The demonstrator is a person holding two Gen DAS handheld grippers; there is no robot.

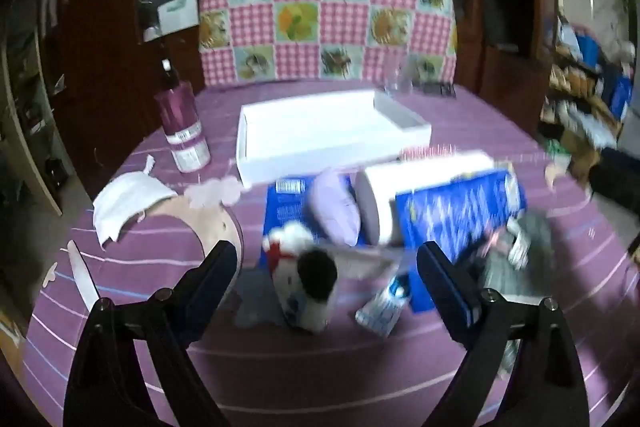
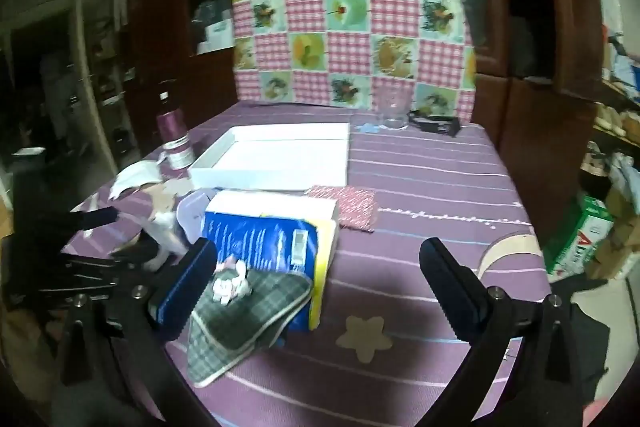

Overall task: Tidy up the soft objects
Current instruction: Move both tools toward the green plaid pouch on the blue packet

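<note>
My left gripper (image 1: pixel 326 261) is open over the purple tablecloth. A white plush toy (image 1: pixel 298 279) with red trim and a dark head lies between its fingers, and the pads are clear of it. Behind the toy lie a lilac cushion (image 1: pixel 336 209), a blue pack with white rolls (image 1: pixel 456 211) and a grey plaid cloth (image 1: pixel 520 247). My right gripper (image 2: pixel 318 253) is open with nothing in it. Its left finger is beside the plaid cloth (image 2: pixel 248 315), which leans on the blue pack (image 2: pixel 272 235). An empty white tray (image 2: pixel 276 159) sits behind.
A purple spray can (image 1: pixel 182 131) and a white cloth (image 1: pixel 128 199) are at the table's left. A red checked cloth (image 2: pixel 352 207) lies by the tray, with a glass (image 2: pixel 394 111) at the back. A checked quilt (image 2: pixel 352 7) hangs behind, and a green carton (image 2: pixel 580 239) stands off the right edge.
</note>
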